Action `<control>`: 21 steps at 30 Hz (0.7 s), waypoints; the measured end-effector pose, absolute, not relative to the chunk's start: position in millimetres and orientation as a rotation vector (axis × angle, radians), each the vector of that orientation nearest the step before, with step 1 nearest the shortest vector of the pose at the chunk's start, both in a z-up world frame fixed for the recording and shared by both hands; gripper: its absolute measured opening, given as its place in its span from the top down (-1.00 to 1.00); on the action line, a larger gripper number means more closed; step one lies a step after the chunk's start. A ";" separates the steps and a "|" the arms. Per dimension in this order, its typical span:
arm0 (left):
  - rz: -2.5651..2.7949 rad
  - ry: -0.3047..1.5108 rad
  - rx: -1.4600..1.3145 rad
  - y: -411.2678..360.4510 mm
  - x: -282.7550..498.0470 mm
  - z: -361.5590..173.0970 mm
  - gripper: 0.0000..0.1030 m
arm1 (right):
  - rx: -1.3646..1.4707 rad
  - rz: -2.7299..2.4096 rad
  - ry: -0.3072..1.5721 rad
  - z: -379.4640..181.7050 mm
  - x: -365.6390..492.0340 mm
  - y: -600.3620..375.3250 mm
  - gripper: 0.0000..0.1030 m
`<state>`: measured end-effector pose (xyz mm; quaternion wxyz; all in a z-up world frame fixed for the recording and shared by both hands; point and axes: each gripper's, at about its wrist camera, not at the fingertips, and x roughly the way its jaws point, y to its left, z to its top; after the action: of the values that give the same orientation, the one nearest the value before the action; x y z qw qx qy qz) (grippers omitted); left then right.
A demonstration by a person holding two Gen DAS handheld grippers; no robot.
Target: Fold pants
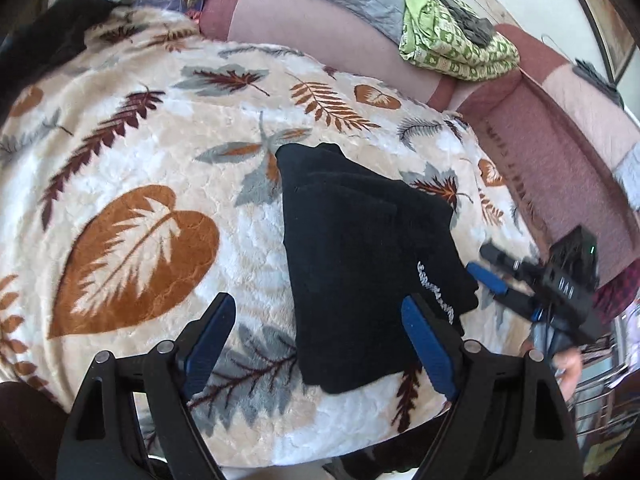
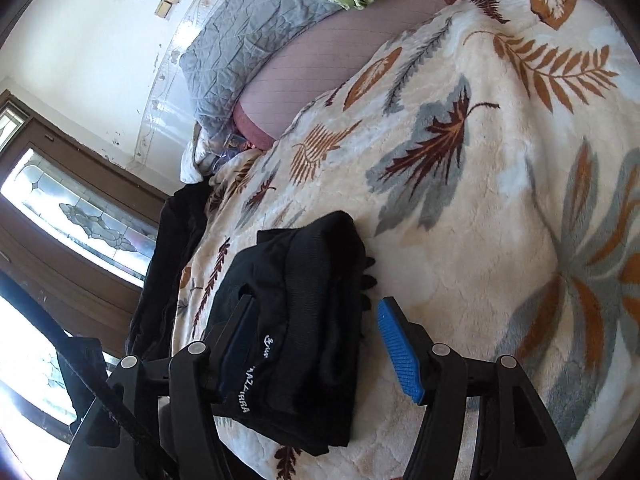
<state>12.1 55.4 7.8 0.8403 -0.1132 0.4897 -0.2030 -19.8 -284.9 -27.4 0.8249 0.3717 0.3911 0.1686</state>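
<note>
The left gripper (image 1: pixel 316 344) is seen nearest, its jaws spread wide and empty above the leaf-patterned blanket (image 1: pixel 132 168), one pad overlapping the near edge of the pants (image 1: pixel 360 248). The right gripper (image 2: pixel 320 344) is set astride the same bundle, jaws well apart with cloth between them, though no pinch can be made out. The black pants are laid in a compact stacked fold on the bed, so folding is judged nearly done, the wide jaws suiting a release or a last press. Farther off, a grey pillow (image 2: pixel 256 28) and green cloth (image 1: pixel 448 36) are seen.

leaf blanket (image 1: pixel 160 128) | grey pillow (image 2: pixel 256 28) | green cloth (image 1: pixel 452 36)
</note>
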 end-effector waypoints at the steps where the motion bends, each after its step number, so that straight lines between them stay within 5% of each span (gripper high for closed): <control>1: -0.430 1.046 -0.255 55.8 18.1 4.3 -0.64 | 0.783 0.362 0.844 -30.3 -19.2 -280.9 -0.32; 17: -0.532 1.168 -0.304 27.2 93.5 -39.9 -0.70 | 0.800 0.471 0.924 -57.7 10.6 -236.6 -0.44; 21: -0.638 1.194 -0.366 16.1 96.6 -40.3 -0.60 | 0.832 0.497 0.906 -59.9 22.9 -229.6 -0.34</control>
<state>96.6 16.1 -40.3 0.7640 -0.1684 0.5494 -0.2936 22.9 -229.6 -59.9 0.7878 0.3862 0.4206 0.2308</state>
